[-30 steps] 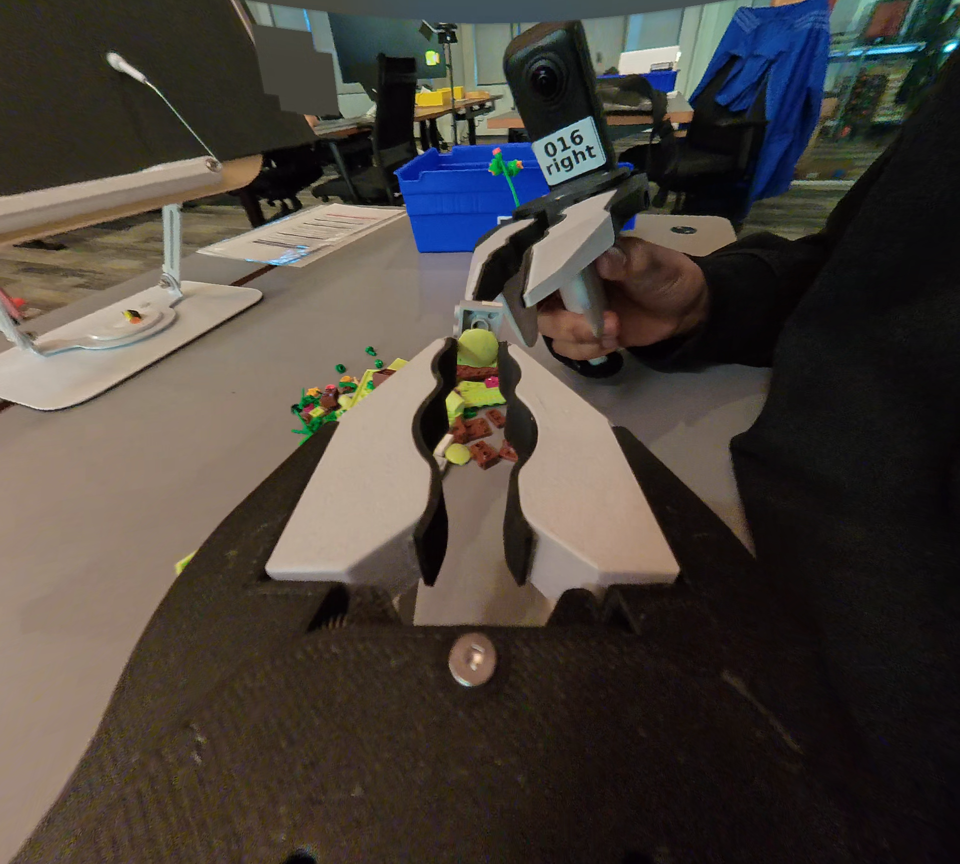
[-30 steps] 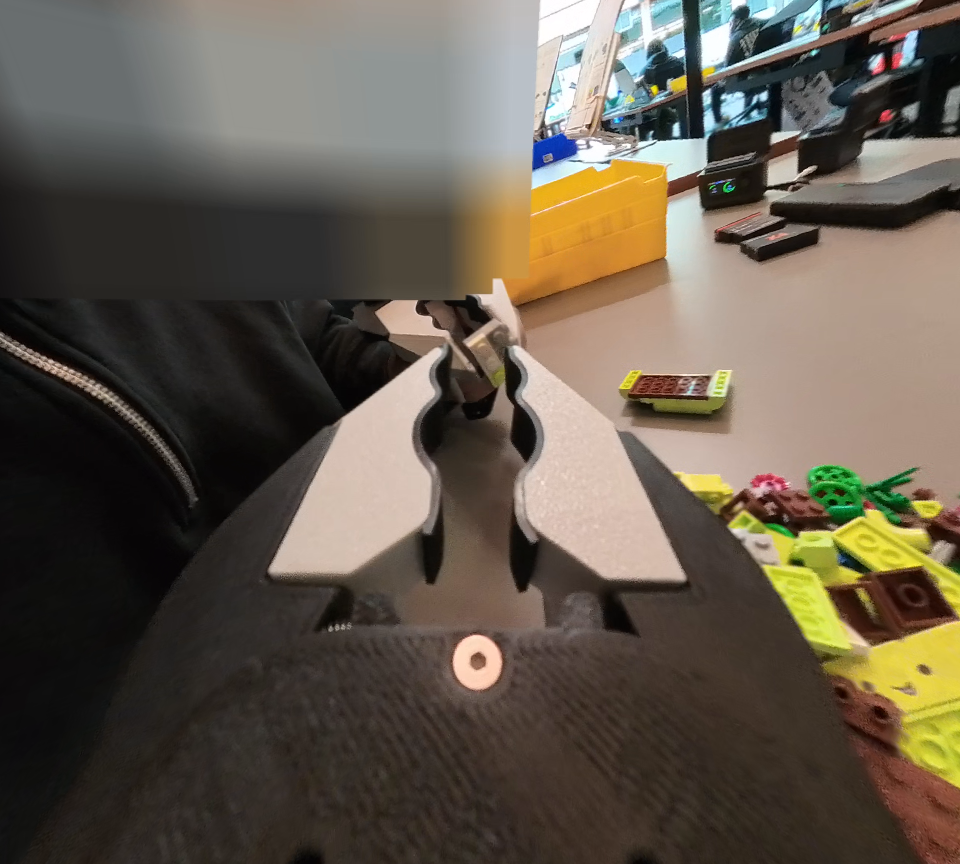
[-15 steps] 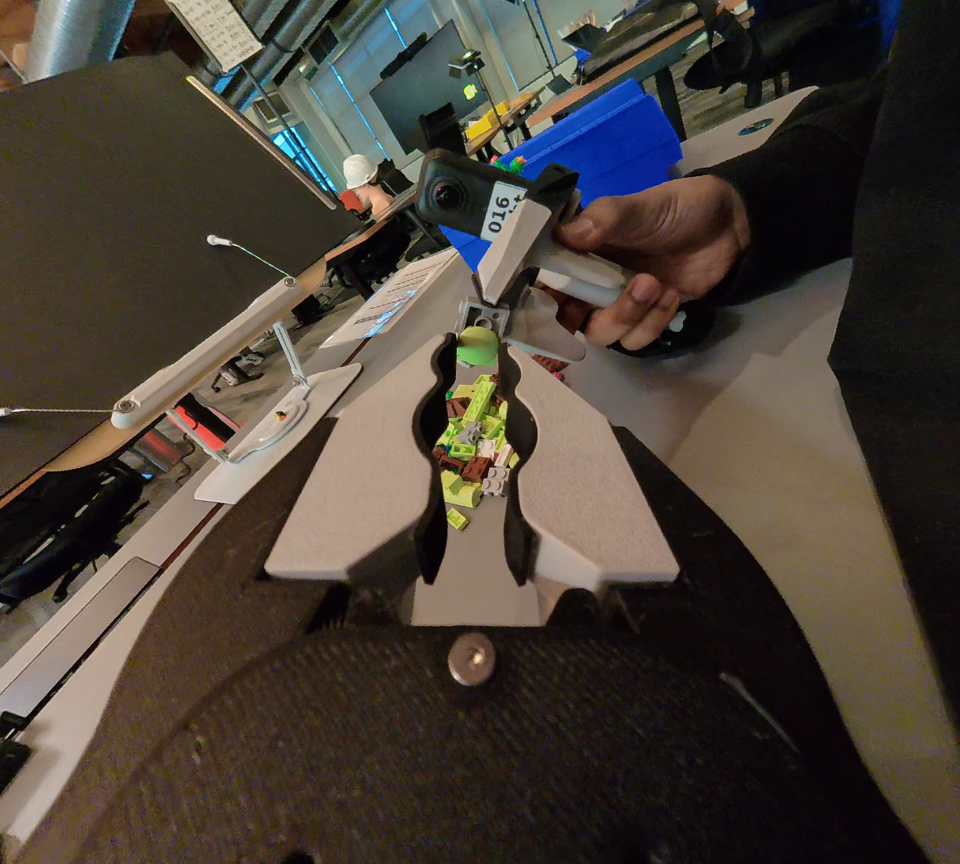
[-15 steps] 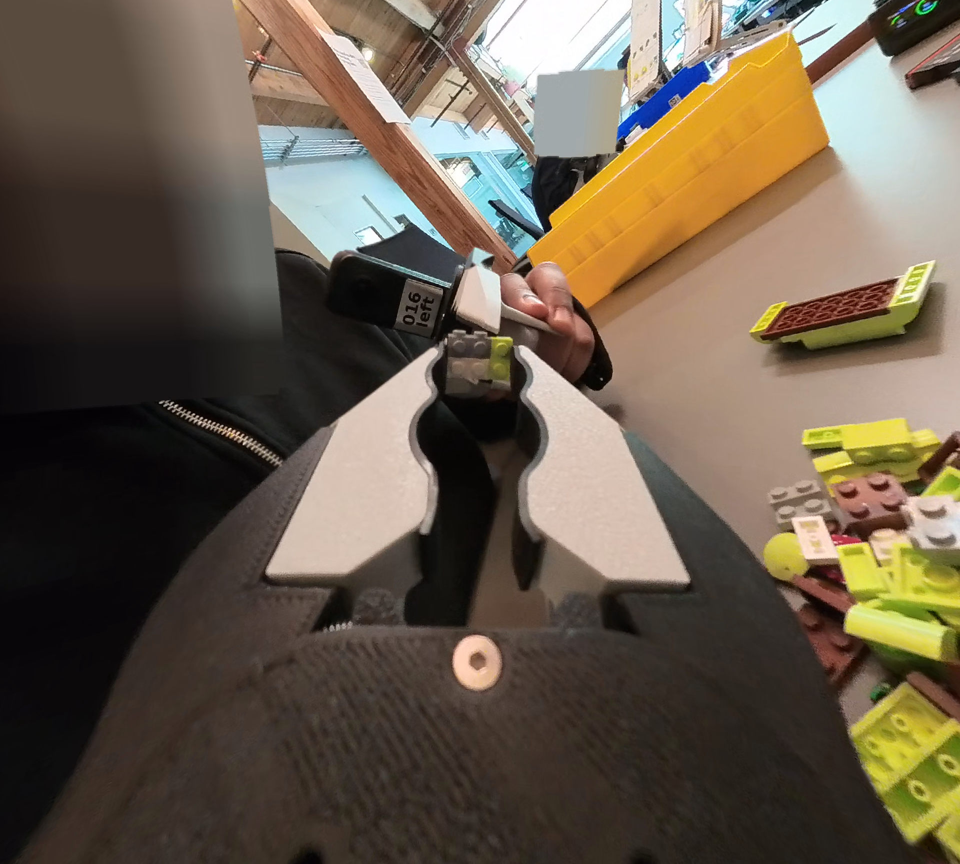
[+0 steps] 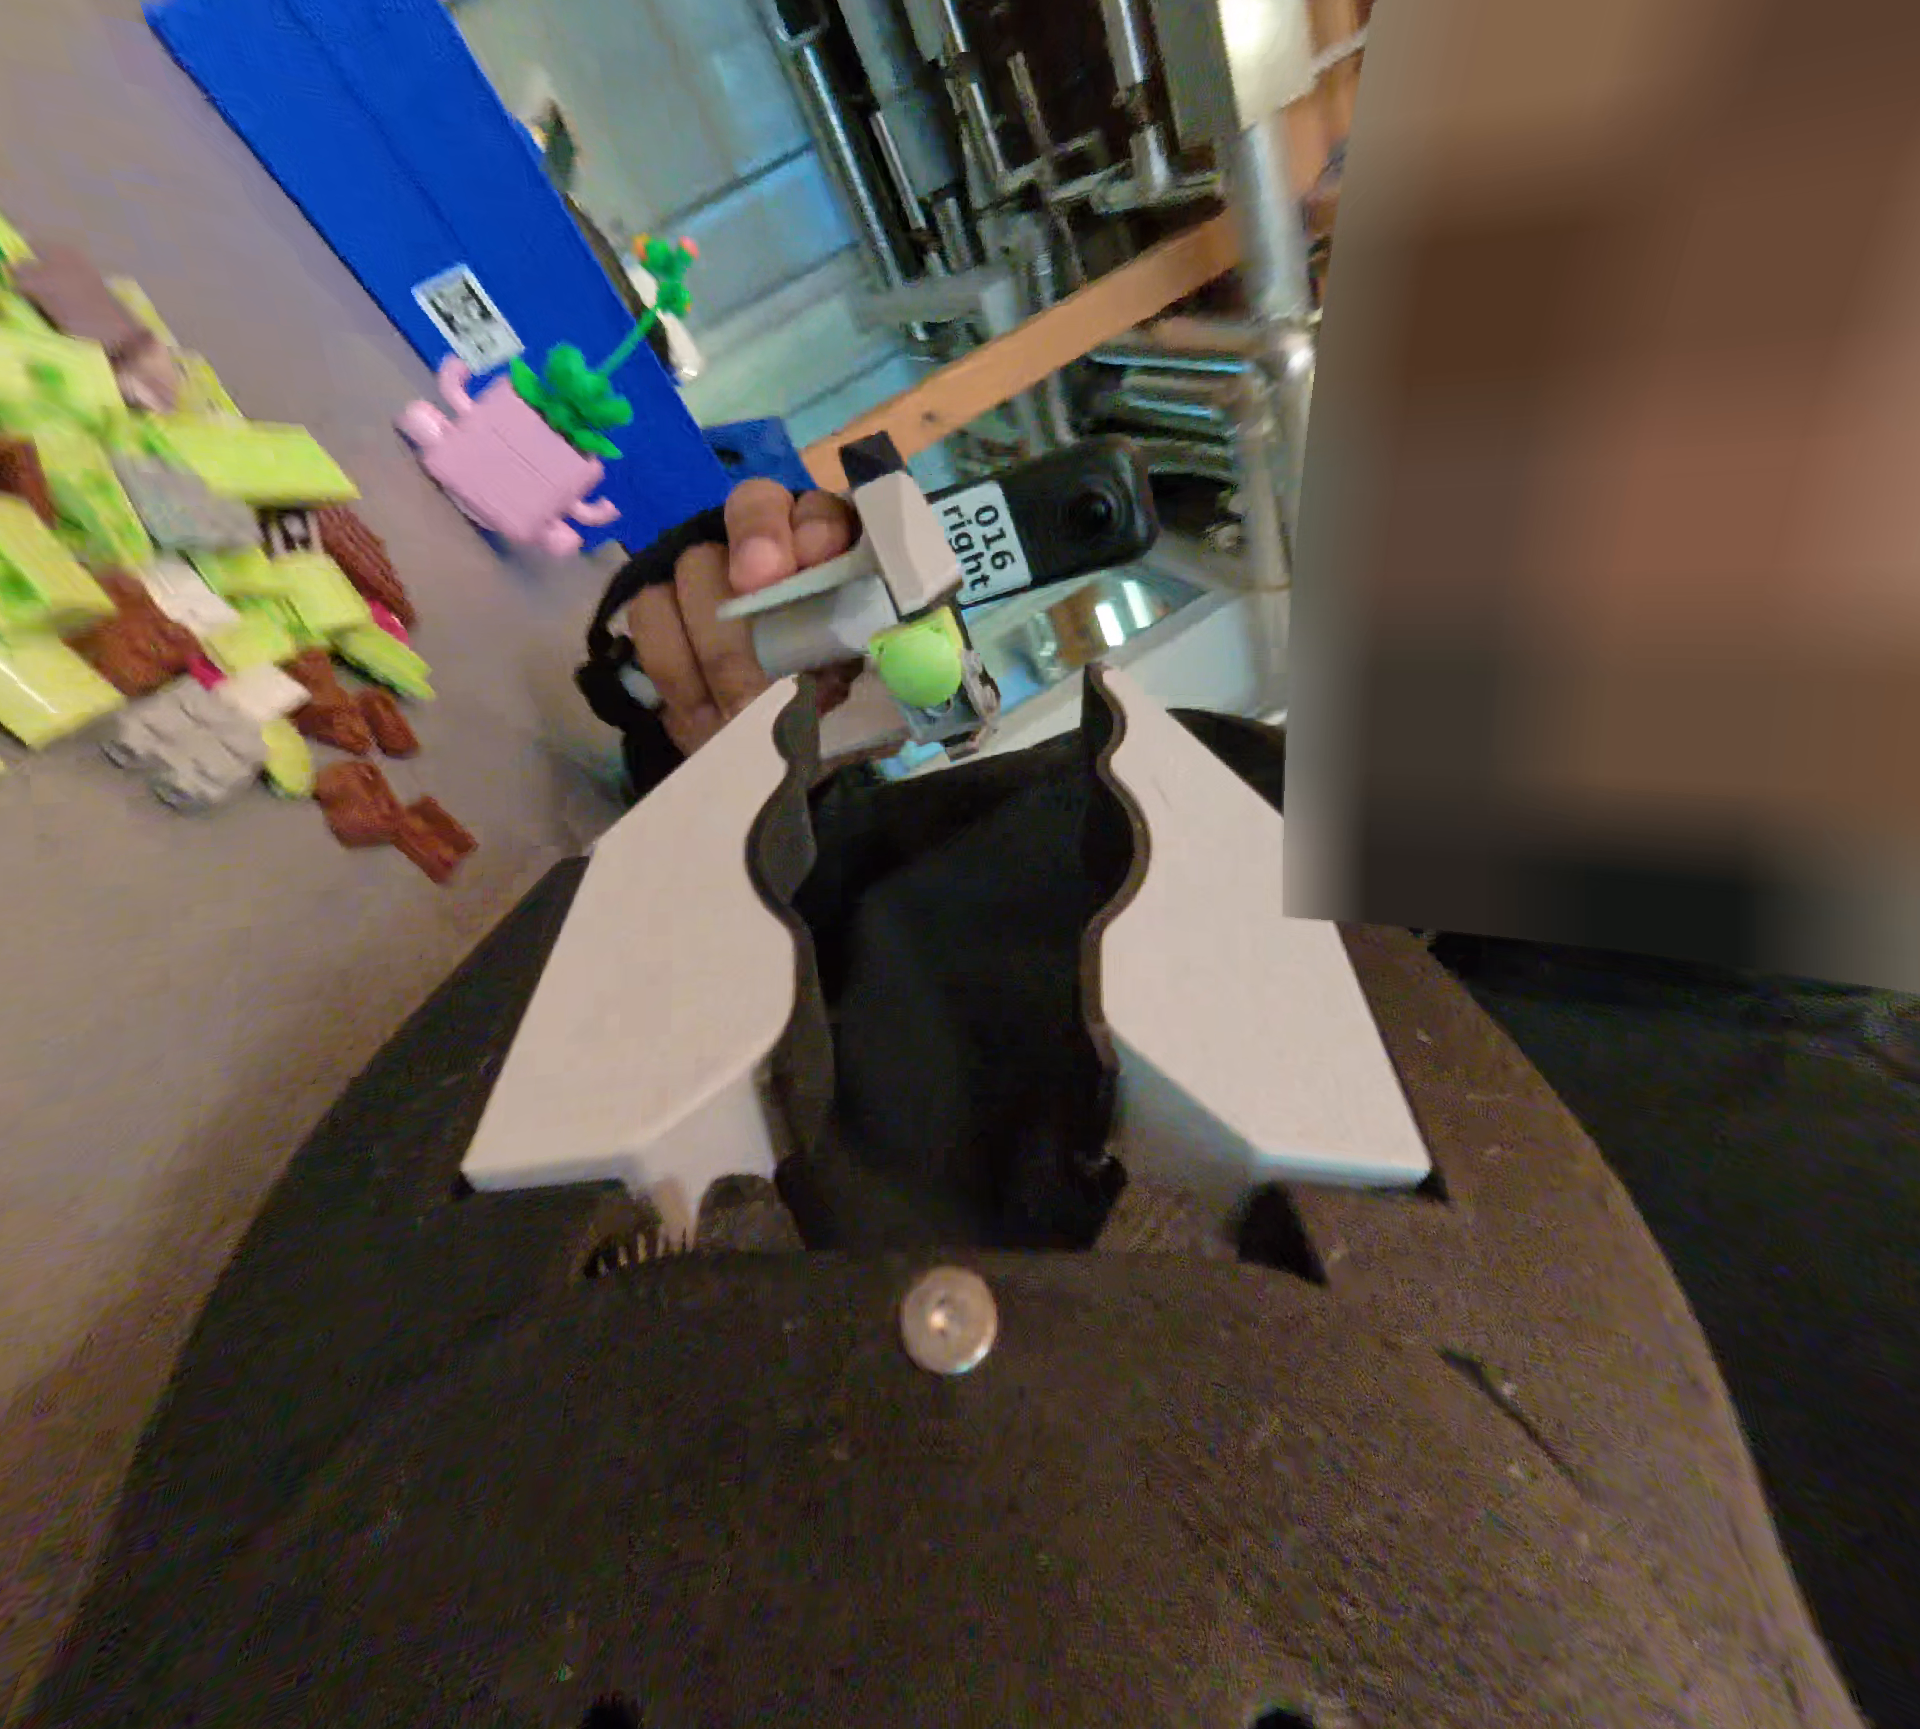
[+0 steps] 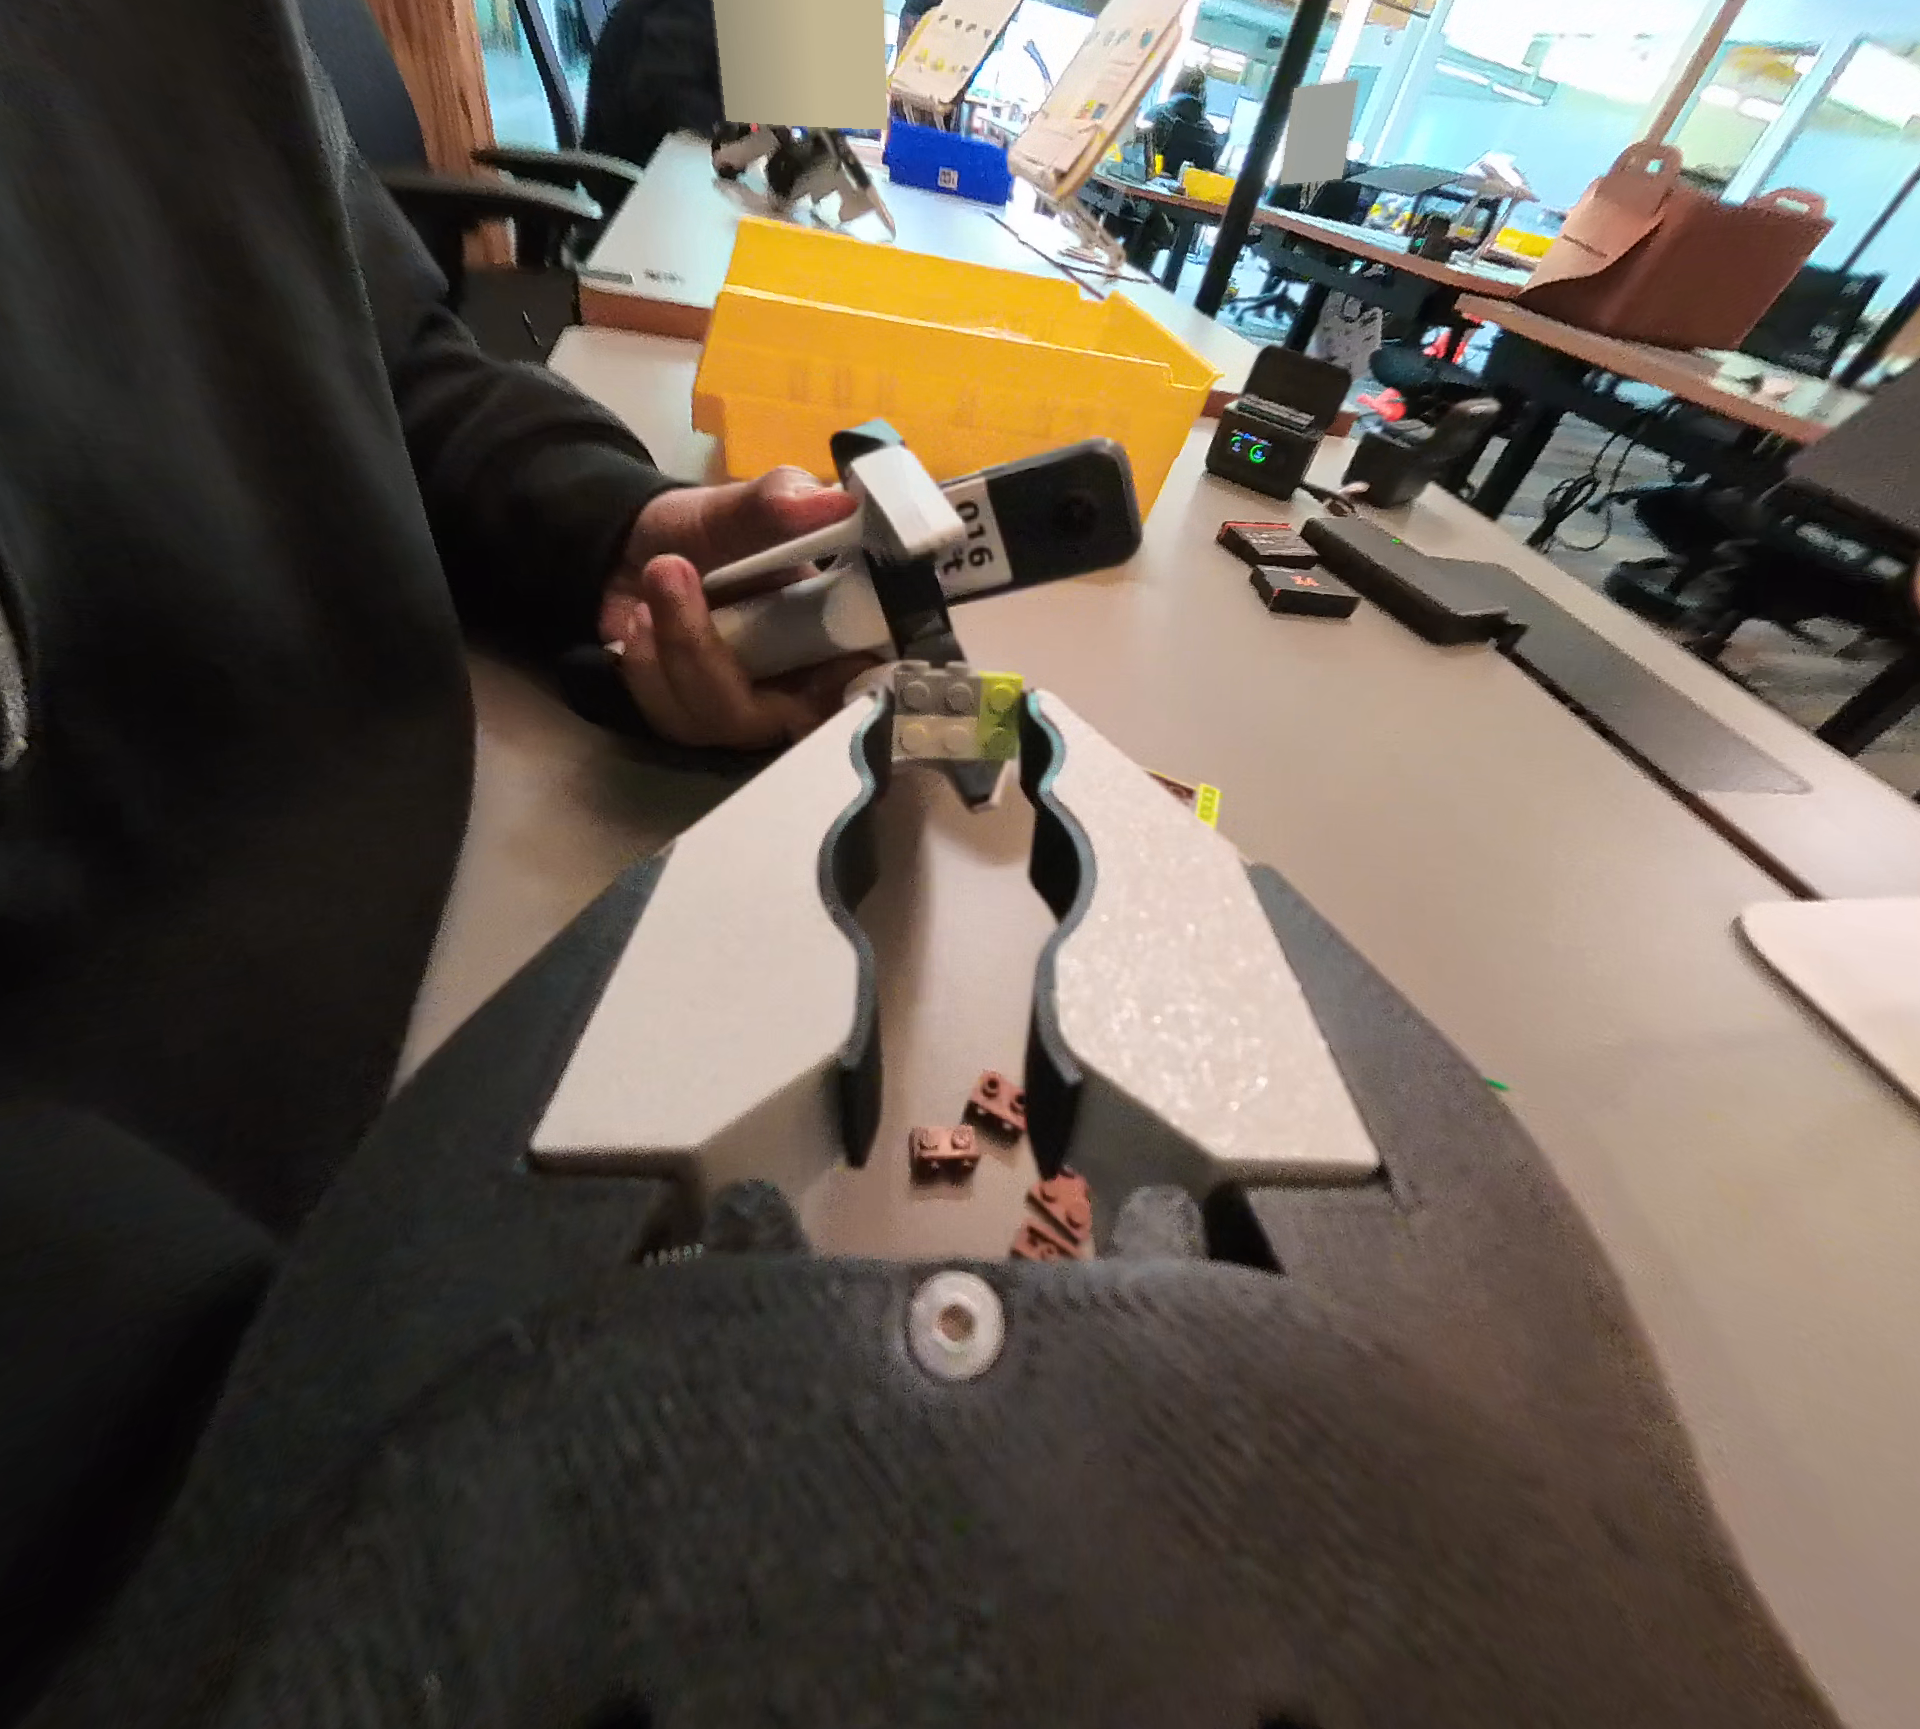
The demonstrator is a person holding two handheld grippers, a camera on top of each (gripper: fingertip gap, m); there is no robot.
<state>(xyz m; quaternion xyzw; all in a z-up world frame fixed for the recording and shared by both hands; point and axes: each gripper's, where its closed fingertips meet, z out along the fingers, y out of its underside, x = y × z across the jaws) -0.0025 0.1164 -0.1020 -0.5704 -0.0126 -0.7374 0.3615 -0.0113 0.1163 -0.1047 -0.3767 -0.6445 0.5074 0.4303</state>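
Since 0.5 s ago the left gripper (image 5: 945,703) has let go, fingers now spread wide w/ nothing between. Right gripper (image 6: 951,723) pinches small grey-and-lime brick assembly (image 6: 954,711) at its tips, above table (image 6: 1351,796), yellow bin (image 6: 935,349) behind.

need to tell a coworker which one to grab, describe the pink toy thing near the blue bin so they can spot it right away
In the left wrist view, find the blue bin standing on the grey table. Right against its near side, beside the pile of lime and brown bricks, sits the pink toy. It is the only pink piece there, with small stubby prongs, and a green leafy sprig sticks out of it.
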